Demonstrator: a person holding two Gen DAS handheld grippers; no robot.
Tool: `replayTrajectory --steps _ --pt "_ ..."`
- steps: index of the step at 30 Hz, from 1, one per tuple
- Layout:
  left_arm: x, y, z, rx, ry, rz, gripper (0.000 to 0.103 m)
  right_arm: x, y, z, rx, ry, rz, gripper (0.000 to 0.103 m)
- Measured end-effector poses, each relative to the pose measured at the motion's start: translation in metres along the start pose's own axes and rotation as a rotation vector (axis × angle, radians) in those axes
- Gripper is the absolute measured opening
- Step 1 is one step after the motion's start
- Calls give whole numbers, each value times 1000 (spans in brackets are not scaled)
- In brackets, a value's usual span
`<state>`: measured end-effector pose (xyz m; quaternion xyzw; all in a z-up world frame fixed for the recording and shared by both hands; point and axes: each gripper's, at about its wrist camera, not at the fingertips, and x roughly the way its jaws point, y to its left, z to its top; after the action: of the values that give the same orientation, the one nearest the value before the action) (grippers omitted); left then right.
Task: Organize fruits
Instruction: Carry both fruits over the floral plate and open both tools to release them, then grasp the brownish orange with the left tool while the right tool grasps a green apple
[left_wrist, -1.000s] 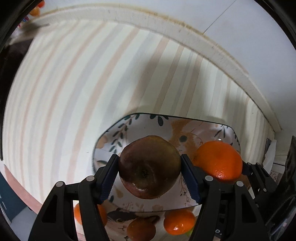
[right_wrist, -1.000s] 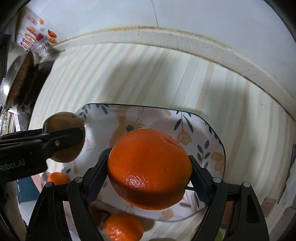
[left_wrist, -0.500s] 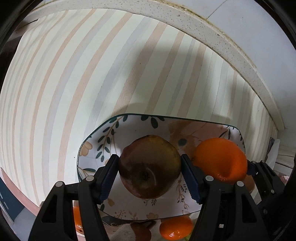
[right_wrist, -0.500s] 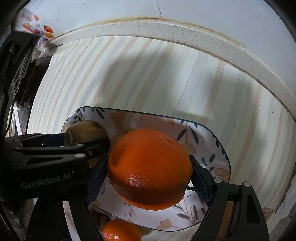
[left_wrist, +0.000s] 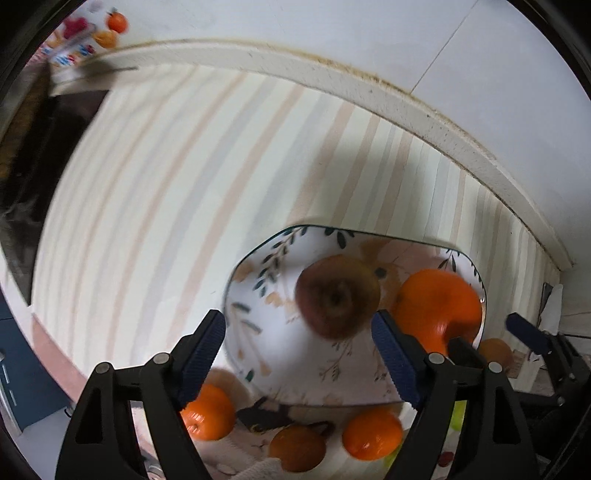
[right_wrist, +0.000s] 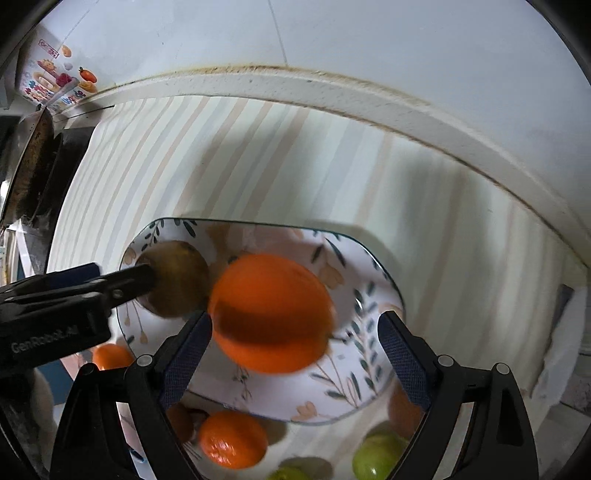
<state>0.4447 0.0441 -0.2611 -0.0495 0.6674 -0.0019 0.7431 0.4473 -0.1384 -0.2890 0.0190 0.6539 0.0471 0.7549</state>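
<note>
A flower-patterned plate (left_wrist: 266, 332) lies on the striped tablecloth. On it rest a dark red-brown apple (left_wrist: 338, 295) and, to its right, a large orange (left_wrist: 439, 306). My left gripper (left_wrist: 297, 321) hovers just above the apple with its jaws opening, and neither pad touches the fruit. In the right wrist view the orange (right_wrist: 271, 314) lies on the plate (right_wrist: 354, 369) below my right gripper (right_wrist: 295, 319). Its jaws are opening too, with a wide gap on the right side. The apple (right_wrist: 177, 280) sits to the left, partly hidden by the left gripper (right_wrist: 122, 271).
Loose fruit lies in front of the plate: small oranges (left_wrist: 208, 410) (left_wrist: 371, 432), a brownish fruit (left_wrist: 295, 446) and green apples (right_wrist: 376, 454). A raised stone ledge (right_wrist: 332, 92) and tiled wall bound the far side. A dark pan (right_wrist: 33, 158) stands far left.
Both grippers have let go and lifted. The apple and the orange, held between the pads before, now lie on the plate. Both views are blurred from motion.
</note>
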Motion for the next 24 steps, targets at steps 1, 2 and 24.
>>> replayTrajectory --steps 1,2,24 --pt "-8 2 -7 2 -21 14 81 -6 -2 -5 1 -10 -11 93" --pt "-13 3 -7 3 -32 22 81 -12 -2 -11 1 -20 -22 93" --pt "-123 3 -118 75 -242 -42 81 -142 21 -122 49 -227 35 93"
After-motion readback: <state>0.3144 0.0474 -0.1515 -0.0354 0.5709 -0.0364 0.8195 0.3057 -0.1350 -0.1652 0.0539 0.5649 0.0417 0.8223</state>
